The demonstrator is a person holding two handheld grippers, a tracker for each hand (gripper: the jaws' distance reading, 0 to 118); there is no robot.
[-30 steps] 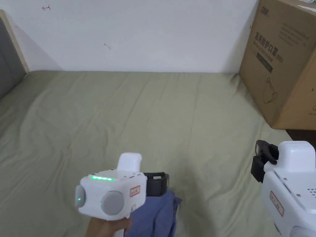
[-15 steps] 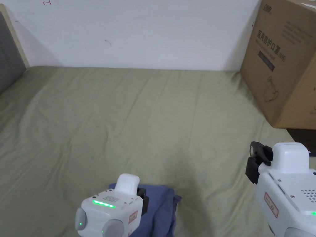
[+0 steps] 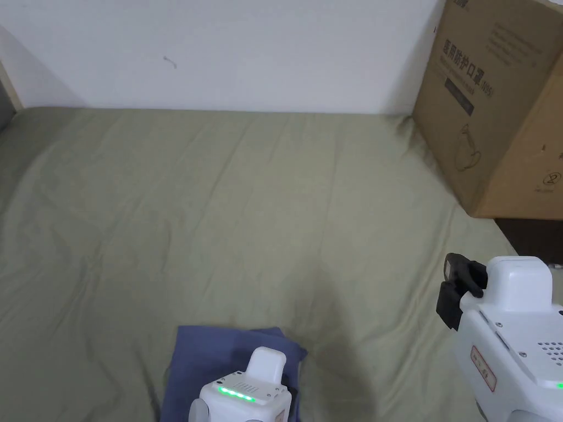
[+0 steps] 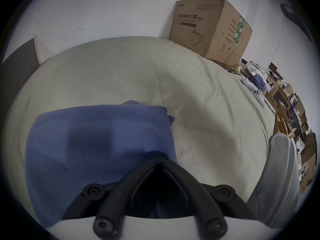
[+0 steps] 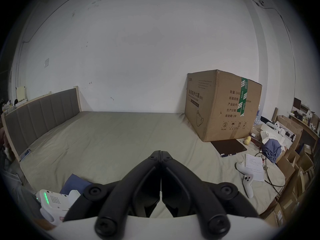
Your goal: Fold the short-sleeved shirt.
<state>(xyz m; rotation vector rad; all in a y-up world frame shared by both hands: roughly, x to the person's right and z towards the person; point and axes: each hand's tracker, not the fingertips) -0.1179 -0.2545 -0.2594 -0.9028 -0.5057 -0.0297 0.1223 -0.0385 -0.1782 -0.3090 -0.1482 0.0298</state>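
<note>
The left gripper (image 4: 158, 157) sits at the near edge of the bed (image 3: 220, 209), its jaws drawn together with the tips meeting over the blue shirt (image 4: 97, 136). Whether any cloth is caught between the tips cannot be made out: the tips lie against dark fabric in the left gripper view, and the head view cuts the white body (image 3: 242, 393) off at the bottom and hides its jaws. The shirt lies folded into a compact rectangle on the near edge of the bed, just under and ahead of this gripper, its near part covered by the tool. The right gripper (image 5: 161, 152) is held to the right, well apart from the shirt, its jaws closed on nothing; the head view shows just its white housing (image 3: 511, 329), cut off at the corner. Farther off, the green sheet runs bare and creased to the far edge, where a cardboard box (image 3: 495, 104) stands at the far right corner against the white wall (image 3: 247, 49).
</note>
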